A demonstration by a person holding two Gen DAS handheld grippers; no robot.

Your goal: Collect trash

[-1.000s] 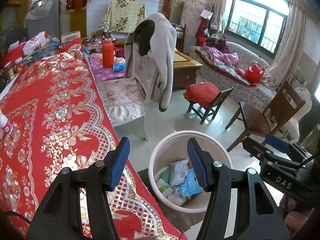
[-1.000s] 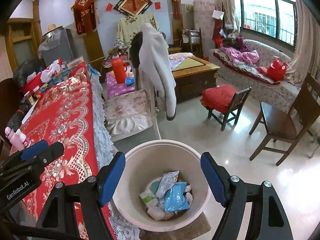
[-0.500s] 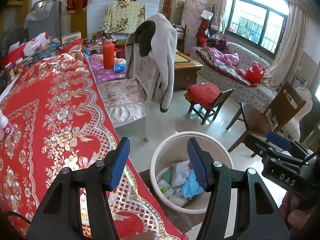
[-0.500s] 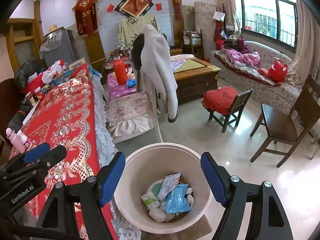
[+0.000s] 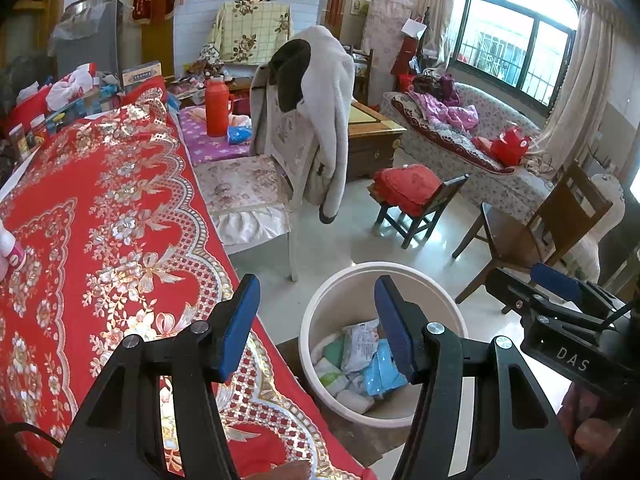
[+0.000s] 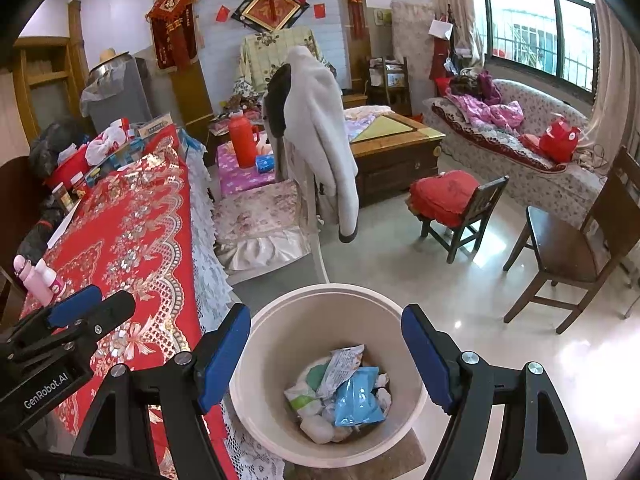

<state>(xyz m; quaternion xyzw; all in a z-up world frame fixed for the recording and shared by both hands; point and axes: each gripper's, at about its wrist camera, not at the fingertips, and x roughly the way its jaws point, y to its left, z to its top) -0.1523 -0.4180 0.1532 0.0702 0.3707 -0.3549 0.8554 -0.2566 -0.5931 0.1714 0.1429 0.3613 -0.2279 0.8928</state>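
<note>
The landmark here is the pale round bin (image 6: pixel 328 376), which stands on a low wooden stool on the tiled floor, just beside the edge of the bench (image 5: pixel 100 240) draped in a red and gold floral cloth. Inside the bin lies the trash (image 6: pixel 344 392): a blue wrapper, a white printed wrapper, a green-and-white packet and some crumpled white pieces, all heaped at the bottom. The right claw (image 6: pixel 328 360) hangs above the bin, its blue pads spread wide with nothing between them, so that the bin's mouth shows in the gap. The left claw (image 5: pixel 316 324) hangs over the bench edge next to the bin, also open and empty, one pad over the cloth and the other over the bin's rim. Beyond the bin stands a chair (image 6: pixel 272 216) with a floral cushion and a grey coat (image 6: pixel 320 128) hung over its back. Farther from the bin, on the bench side, a pink bottle (image 6: pixel 36 276) stands on the cloth.
</note>
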